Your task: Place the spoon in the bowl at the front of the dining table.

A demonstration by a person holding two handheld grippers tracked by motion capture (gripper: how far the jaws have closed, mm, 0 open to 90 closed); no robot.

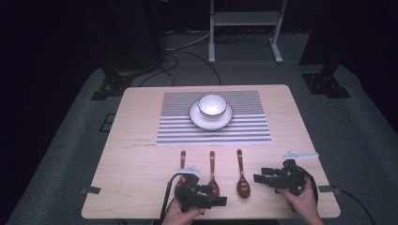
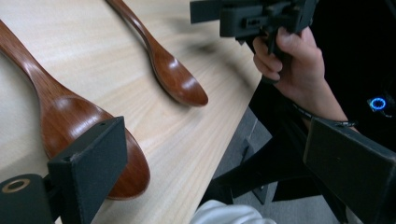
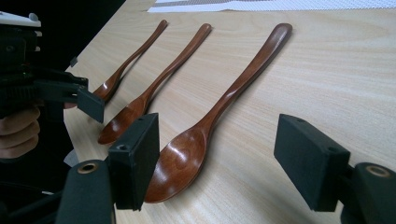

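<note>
In the high view, three brown wooden spoons are seen side by side on the bench [image 1: 136, 164], bowls toward the near edge: the left spoon [image 1: 181, 174], the middle spoon [image 1: 212, 177] and the right spoon [image 1: 242, 176]. Beyond them a striped mat [image 1: 178, 126] is laid, with a white bowl [image 1: 212, 105] on a white plate [image 1: 199, 118]. No writing can be read. The left claw [image 1: 213, 200] is held at the near edge over the left and middle bowls; the right claw [image 1: 265, 179] is held just right of the right spoon.

In the left gripper view, the left claw [image 2: 224, 163] is spread wide, nothing between its jaws; the middle spoon [image 2: 70, 121] is partly covered by one jaw, and the right spoon [image 2: 173, 77] lies farther off.

In the right gripper view, the right claw [image 3: 219, 163] is released, its jaws set apart either side of the right spoon's bowl [image 3: 184, 158].
</note>
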